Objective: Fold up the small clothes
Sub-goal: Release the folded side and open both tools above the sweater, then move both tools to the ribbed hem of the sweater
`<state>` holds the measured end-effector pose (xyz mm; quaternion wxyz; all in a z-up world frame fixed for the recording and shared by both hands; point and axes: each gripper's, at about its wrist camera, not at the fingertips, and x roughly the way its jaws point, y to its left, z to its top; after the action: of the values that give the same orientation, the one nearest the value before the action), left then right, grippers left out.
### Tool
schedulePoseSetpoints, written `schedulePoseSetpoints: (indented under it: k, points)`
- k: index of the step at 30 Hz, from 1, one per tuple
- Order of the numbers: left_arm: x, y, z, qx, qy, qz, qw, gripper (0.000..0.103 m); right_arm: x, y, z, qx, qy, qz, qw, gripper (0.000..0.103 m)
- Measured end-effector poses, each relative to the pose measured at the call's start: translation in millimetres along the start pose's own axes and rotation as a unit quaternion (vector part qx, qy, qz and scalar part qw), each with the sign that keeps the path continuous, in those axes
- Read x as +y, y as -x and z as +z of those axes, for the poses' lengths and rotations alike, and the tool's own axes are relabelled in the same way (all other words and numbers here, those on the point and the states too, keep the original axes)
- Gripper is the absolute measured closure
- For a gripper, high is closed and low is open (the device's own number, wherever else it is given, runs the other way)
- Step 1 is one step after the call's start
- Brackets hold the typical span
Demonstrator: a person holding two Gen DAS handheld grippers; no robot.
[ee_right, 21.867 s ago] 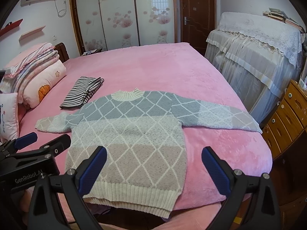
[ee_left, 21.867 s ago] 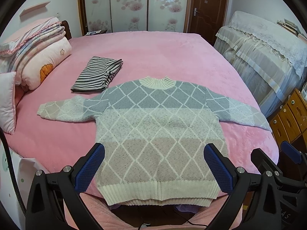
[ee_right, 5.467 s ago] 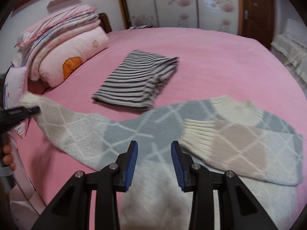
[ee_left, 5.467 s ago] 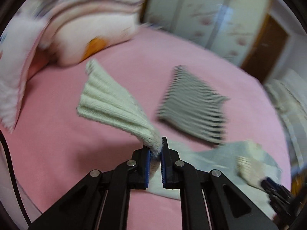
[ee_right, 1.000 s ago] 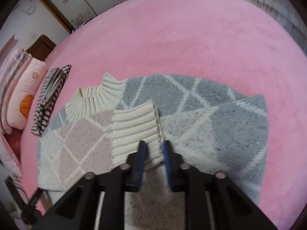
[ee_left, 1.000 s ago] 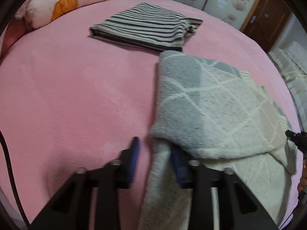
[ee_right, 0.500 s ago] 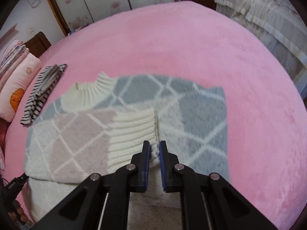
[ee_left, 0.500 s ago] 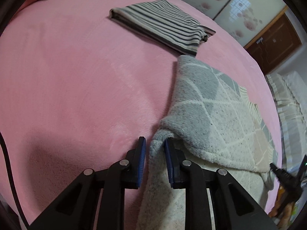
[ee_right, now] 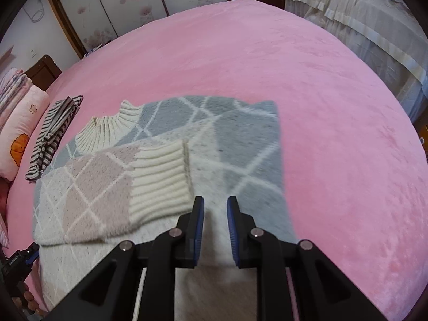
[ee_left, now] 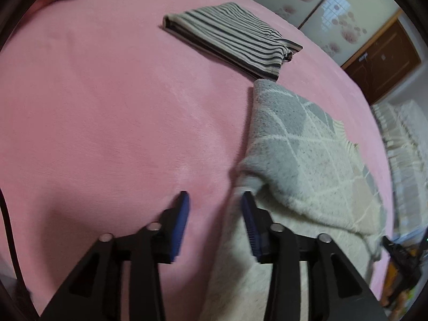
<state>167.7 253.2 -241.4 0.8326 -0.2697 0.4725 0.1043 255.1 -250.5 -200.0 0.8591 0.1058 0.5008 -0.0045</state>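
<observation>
A knitted sweater point(ee_right: 240, 139) in grey, cream and pale pink diamonds lies flat on the pink bed point(ee_right: 267, 53), both sleeves folded across its body. The top sleeve's cream ribbed cuff point(ee_right: 160, 171) lies just left of my right gripper point(ee_right: 215, 206). Its jaws are opening, with only the sweater's body below the gap and nothing pressed. In the left wrist view the sweater point(ee_left: 294, 147) has its folded side edge by my left gripper point(ee_left: 215, 206). Those jaws are opening too, with the garment's edge loose between them.
A folded striped garment point(ee_left: 230, 37) lies beyond the sweater towards the pillows point(ee_right: 21, 128). A lace-covered piece of furniture point(ee_right: 361, 13) stands past the bed's right side. Wardrobe doors point(ee_right: 128, 8) fill the back wall.
Both grippers were shut on the sweater, the left on its side edge and the right on the cuff. Both have parted and let go. The right has drawn back off the cuff.
</observation>
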Motion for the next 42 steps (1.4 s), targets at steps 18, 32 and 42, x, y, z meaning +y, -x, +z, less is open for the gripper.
schedulePoseSetpoints:
  k: [18,32,42]
  points:
    - [-72.3,129.2,-25.1,-0.084,-0.146,0.011,0.9857,0.016,15.8,136.3,-48.2,-0.081,0.032,0.043,0.995,0.08]
    - [-108.3,203.7,-85.9,-0.129,-0.206,-0.008,0.9699,0.009,39.9,208.5,-121.2,-0.111,0.078,0.072,0.988,0.064]
    - [-107.3,207.9,-133.9,-0.142,-0.257,-0.025,0.9556,0.005,37.9,227.7,-174.5,-0.152,0.099,0.064,0.981,0.058]
